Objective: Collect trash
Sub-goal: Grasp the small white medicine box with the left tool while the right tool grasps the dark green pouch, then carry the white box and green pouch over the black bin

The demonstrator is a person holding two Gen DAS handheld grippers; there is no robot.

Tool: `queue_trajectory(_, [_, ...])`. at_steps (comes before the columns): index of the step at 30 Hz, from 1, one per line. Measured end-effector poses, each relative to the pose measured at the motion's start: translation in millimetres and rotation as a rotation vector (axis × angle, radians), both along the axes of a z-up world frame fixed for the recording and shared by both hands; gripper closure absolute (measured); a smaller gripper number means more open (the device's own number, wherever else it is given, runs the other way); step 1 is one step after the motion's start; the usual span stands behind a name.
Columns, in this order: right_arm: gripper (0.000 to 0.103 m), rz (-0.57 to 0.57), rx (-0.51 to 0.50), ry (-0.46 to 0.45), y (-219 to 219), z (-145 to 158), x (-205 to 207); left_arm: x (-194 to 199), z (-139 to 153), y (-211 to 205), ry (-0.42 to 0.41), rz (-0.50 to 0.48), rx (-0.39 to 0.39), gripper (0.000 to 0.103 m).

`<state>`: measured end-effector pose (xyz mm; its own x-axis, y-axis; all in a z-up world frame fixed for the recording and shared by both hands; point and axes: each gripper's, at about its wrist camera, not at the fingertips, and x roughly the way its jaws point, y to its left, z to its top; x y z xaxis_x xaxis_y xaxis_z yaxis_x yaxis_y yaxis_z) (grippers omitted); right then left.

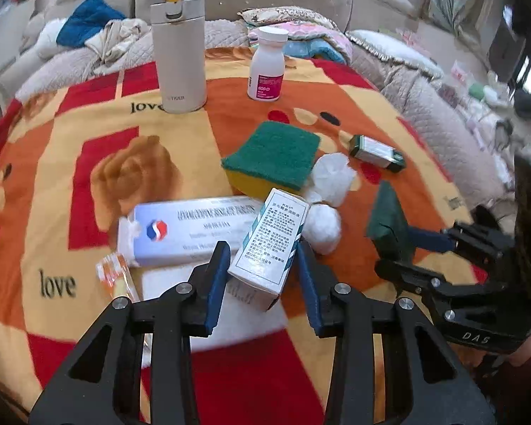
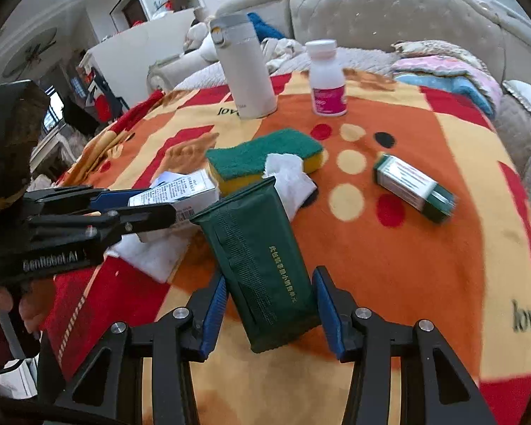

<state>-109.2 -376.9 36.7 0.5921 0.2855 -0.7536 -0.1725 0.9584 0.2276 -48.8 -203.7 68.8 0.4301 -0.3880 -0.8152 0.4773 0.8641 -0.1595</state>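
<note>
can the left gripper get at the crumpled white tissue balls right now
Probably not directly. The left gripper is already closed around a white medicine box, so its jaws are occupied. The tissue balls lie just beyond that box beside the sponge, uncovered, so the path would be free once the box is dropped.

The blanket (image 1: 53,184) reads "love", the thermos (image 1: 178,46) "TIGER", and the right tool (image 1: 478,333) "DAS".
</note>
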Motion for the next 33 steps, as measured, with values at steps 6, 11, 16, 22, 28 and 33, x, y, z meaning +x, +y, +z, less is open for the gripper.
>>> queue_trajectory(6, [0.057,-0.05,0.01,-0.013,-12.2,9.3,-33.6,-32.6,11.8,-4.3,-0.006,0.008,-0.072,0.068])
queue_trajectory(11, [0.057,-0.103,0.007,-0.007,-26.3,8.5,-57.8,-59.7,12.0,-23.1,-0.021,-0.013,-0.085,0.068])
queue_trajectory(16, [0.057,-0.154,-0.004,0.008,-43.8,4.2,-76.6,-75.8,7.7,-44.6,-0.012,-0.037,-0.093,0.068])
queue_trajectory(22, [0.057,-0.233,0.018,0.014,-74.8,1.5,-97.5,-91.7,2.7,-73.4,-0.007,-0.081,-0.083,0.068])
queue_trajectory(28, [0.057,-0.29,0.015,0.011,-99.7,2.2,-115.7,-104.6,2.1,-102.9,-0.009,-0.124,-0.078,0.068])
queue_trajectory(33, [0.057,-0.334,0.009,0.011,-117.4,2.8,-127.7,-110.2,0.0,-123.7,0.004,-0.155,-0.081,0.069])
